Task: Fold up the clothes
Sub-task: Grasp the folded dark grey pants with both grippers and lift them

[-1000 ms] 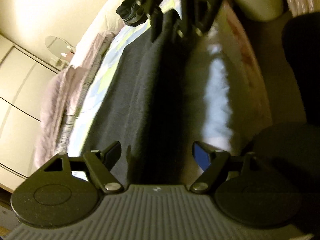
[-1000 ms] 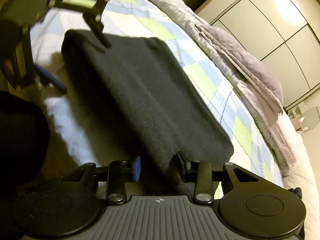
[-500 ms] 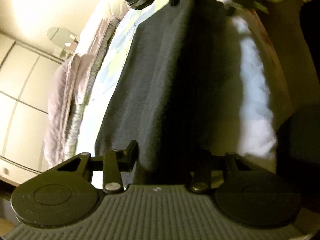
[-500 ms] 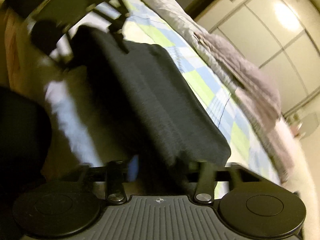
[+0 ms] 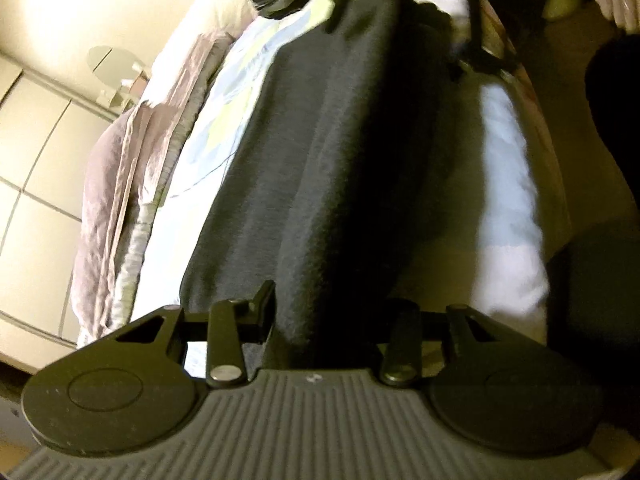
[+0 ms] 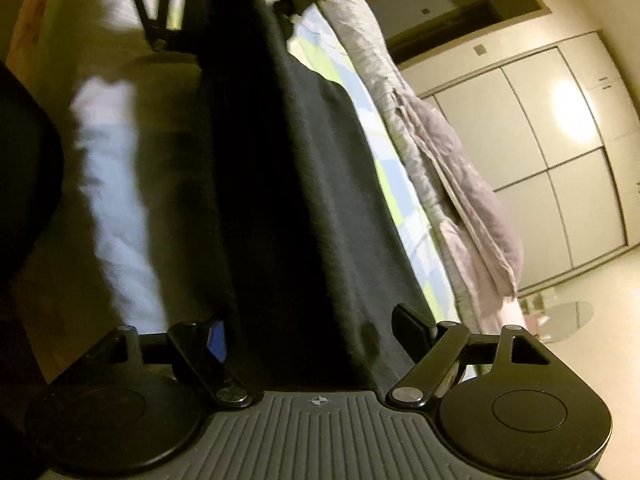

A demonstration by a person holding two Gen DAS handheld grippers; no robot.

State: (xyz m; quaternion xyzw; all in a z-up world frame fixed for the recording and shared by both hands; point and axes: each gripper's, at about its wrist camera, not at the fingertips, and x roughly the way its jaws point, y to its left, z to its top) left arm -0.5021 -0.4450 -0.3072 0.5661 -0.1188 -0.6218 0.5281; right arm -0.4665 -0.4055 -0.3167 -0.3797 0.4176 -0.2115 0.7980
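Observation:
A dark grey garment (image 5: 340, 160) lies as a long folded strip along the near edge of the bed, stretched between my two grippers. The left gripper (image 5: 332, 304) is shut on one end of it, with thick cloth bunched between its fingers. At the other end the same garment (image 6: 320, 160) runs between the fingers of my right gripper (image 6: 316, 328), which stands open, its blue pad (image 6: 216, 336) bare. Blurred parts of the right gripper (image 5: 480, 48) show at the top of the left wrist view. The left gripper (image 6: 168, 28) shows at the top of the right wrist view.
The bed has a blue, green and white checked sheet (image 5: 240, 80) and a white side (image 5: 508, 200). A mauve quilt (image 6: 460, 184) is bunched along its far side. Pale wardrobe doors (image 6: 540, 160) stand beyond, with a round glass table (image 6: 568, 316) beside them.
The left gripper went from open to shut on the garment's end. The right gripper, shut on the other end before, has opened. Both views have swung along the strip.

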